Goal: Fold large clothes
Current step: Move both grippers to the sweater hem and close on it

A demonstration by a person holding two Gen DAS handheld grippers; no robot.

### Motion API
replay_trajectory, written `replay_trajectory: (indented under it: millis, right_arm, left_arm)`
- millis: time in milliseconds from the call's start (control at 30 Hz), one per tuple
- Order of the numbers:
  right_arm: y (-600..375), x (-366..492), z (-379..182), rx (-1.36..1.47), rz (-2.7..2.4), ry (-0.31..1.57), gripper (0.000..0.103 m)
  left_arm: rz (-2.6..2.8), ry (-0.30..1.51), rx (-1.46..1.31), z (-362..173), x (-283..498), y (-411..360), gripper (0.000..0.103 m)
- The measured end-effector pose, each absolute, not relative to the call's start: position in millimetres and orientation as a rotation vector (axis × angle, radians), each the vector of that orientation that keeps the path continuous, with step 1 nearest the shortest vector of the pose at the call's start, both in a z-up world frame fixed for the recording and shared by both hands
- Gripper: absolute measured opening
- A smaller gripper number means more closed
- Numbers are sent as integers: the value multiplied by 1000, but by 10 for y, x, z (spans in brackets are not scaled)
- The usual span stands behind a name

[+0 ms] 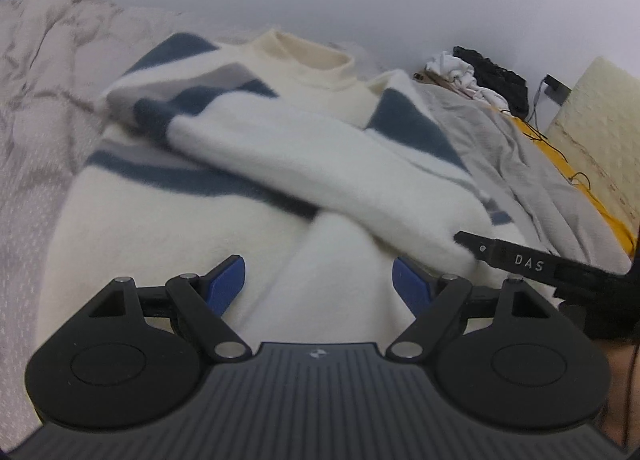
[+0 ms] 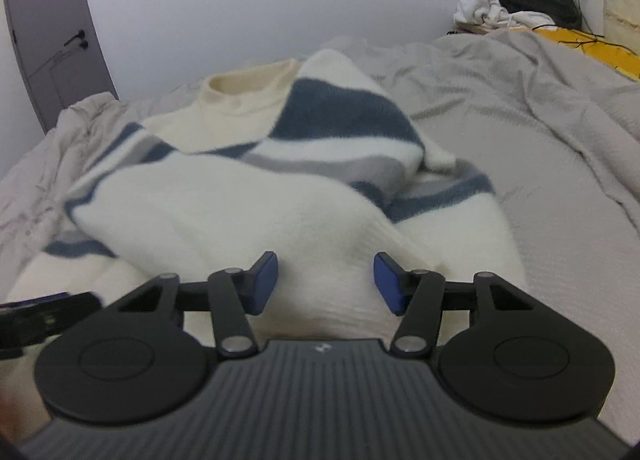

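A cream sweater with blue and grey stripes (image 1: pixel 224 204) lies on the bed, collar (image 1: pixel 308 50) at the far end. Both sleeves are folded across the body and cross near the hem. My left gripper (image 1: pixel 318 284) is open, its blue pads on either side of a sleeve end, low over the hem. My right gripper (image 2: pixel 326 282) is open too, with the white ribbed sleeve cuff (image 2: pixel 328 260) between its pads. The sweater also shows in the right wrist view (image 2: pixel 240 196). The right gripper's finger shows at the right in the left wrist view (image 1: pixel 520 260).
A grey bedsheet (image 2: pixel 540 164) covers the bed, rumpled at left (image 1: pixel 36 100). A pile of white and black clothes (image 2: pixel 520 6) sits at the far corner by a yellow cloth (image 2: pixel 580 42) and cables. A grey door (image 2: pixel 48 32) stands at left; a white wall is behind.
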State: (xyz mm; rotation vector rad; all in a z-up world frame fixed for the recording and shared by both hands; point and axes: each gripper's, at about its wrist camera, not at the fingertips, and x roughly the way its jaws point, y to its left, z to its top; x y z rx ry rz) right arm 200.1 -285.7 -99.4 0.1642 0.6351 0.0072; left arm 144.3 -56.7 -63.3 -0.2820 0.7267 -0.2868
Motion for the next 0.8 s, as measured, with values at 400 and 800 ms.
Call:
replay_trajectory:
  millis: [400, 800]
  right_arm:
    - [-2934, 2010, -1181, 215, 31, 629, 55]
    - [-3208, 1289, -742, 354, -75, 690, 57]
  left_arm:
    - [-288, 755, -307, -662, 1405, -501, 84]
    - [-192, 794, -445, -382, 836, 100, 84]
